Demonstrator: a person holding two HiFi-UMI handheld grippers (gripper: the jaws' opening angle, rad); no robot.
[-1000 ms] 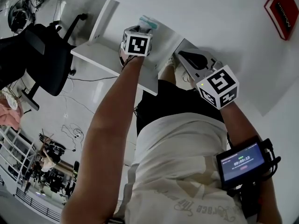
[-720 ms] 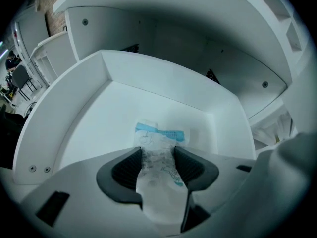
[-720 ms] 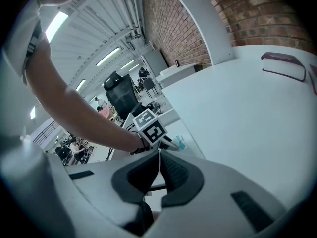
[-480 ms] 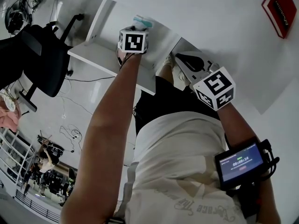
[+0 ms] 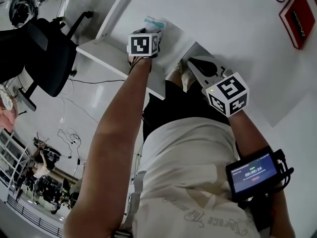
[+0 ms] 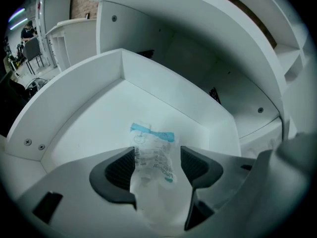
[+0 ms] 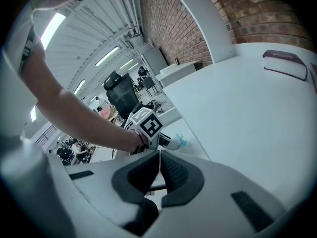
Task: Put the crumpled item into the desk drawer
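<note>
Bright ceiling strips [image 7: 110,56] wash the white counter [image 5: 237,29] pale; both gripper views curve and darken at edges.

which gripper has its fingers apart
The left gripper, fingers just opened around the crumpled bag over the drawer; the right gripper is shut.
</note>
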